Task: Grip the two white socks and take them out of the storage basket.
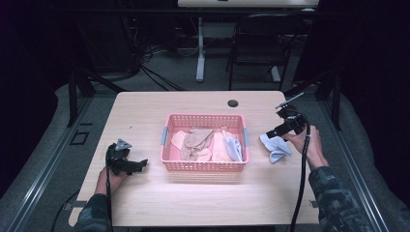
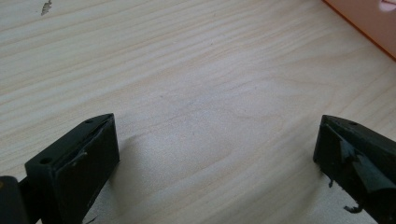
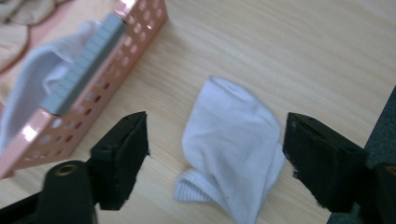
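**White sock lies loose on the table, right of the basket**

White sock lies crumpled on the table, just beside the pink basket of other socks. Our right claw hangs over it, jaws wide and pressing nothing. Our left claw rests open on bare wood, well apart, leaving room.

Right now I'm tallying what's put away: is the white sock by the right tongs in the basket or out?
Out. The white sock lies crumpled on the table, beside the pink basket.
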{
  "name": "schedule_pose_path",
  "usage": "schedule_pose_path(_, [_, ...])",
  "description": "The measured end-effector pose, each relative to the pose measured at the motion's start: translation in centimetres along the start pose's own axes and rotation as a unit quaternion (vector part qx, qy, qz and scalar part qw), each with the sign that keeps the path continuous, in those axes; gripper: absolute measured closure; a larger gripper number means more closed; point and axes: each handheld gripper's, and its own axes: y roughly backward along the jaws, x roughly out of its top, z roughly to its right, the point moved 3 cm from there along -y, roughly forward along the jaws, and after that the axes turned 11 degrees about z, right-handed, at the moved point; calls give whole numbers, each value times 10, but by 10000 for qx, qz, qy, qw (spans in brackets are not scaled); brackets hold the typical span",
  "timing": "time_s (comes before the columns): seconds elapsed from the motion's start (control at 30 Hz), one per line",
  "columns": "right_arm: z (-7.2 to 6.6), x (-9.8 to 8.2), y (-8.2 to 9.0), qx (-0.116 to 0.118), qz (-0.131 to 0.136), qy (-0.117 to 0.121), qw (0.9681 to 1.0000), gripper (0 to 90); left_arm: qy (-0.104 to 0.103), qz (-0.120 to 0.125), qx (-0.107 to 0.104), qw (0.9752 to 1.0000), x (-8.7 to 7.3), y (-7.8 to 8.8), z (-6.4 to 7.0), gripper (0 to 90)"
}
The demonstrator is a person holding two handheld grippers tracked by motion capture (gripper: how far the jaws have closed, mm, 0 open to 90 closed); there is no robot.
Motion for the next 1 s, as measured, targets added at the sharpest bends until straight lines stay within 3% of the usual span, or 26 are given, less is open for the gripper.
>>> schedule_pose_path(0.17, [-16,21,17,135,157,240,9995,98,4,2,1,10000,0,0,0,1])
schedule_pose_path(0.33, [-32,34,22,265,212,383,9987,32,3,2,0,10000,0,0,0,1])
schedule_pose_path(0.47, [-42,43,18,337,102,449,9984,0,4,2,0,10000,0,0,0,1])
schedule_pose_path(0.63, [-51,50,10,563,-242,470,9970,0,3,2,-1,10000,0,0,0,1])
schedule_pose_path(1.0, [-86,67,-1,801,-308,850,9927,0,5,2,-1,10000,0,0,0,1])
